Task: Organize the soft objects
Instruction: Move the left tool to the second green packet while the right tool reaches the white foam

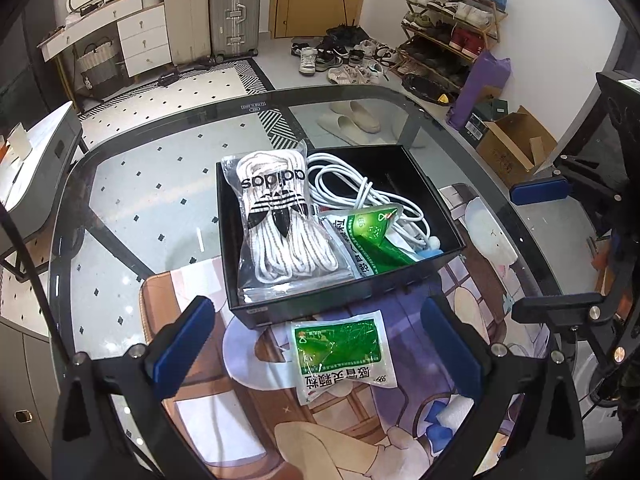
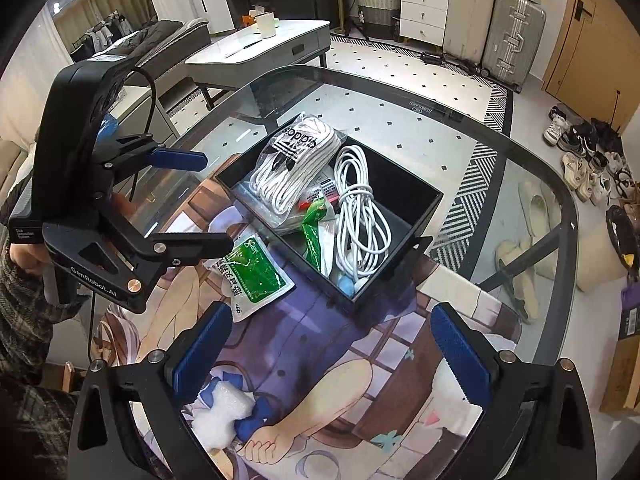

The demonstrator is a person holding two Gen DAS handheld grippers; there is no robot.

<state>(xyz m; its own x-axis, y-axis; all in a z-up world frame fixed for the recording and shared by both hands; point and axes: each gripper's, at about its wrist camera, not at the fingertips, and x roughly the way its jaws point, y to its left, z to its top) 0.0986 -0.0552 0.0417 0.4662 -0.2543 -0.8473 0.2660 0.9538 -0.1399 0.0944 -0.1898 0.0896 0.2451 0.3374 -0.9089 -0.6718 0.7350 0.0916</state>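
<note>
Sachet is the likely next pick: green-and-white packet flat on the printed mat, just outside the near wall of the black box. Left gripper hangs over it, jaws spread wide on either side, gripping nothing. Right gripper is also released and empty, over bare mat, well clear of the sachet.

Judgement on the grab: packet is thin and limp, so drop the pads low to the mat, pinch across the short width near the middle, and lift before moving over the wall. Edge-only grip risks a slip or fold.

Free spot in the box is tight: laces bag fills one side, white cable the other, a second green sachet leaning between them. Best to lay the packet on top, not wedge it.

Readable text: "adidas" with trefoil on the laces bag; "999" plus Chinese characters on the sachet, too distorted to read safely; "GenRobot.AI" on the left gripper body in the right view
</note>
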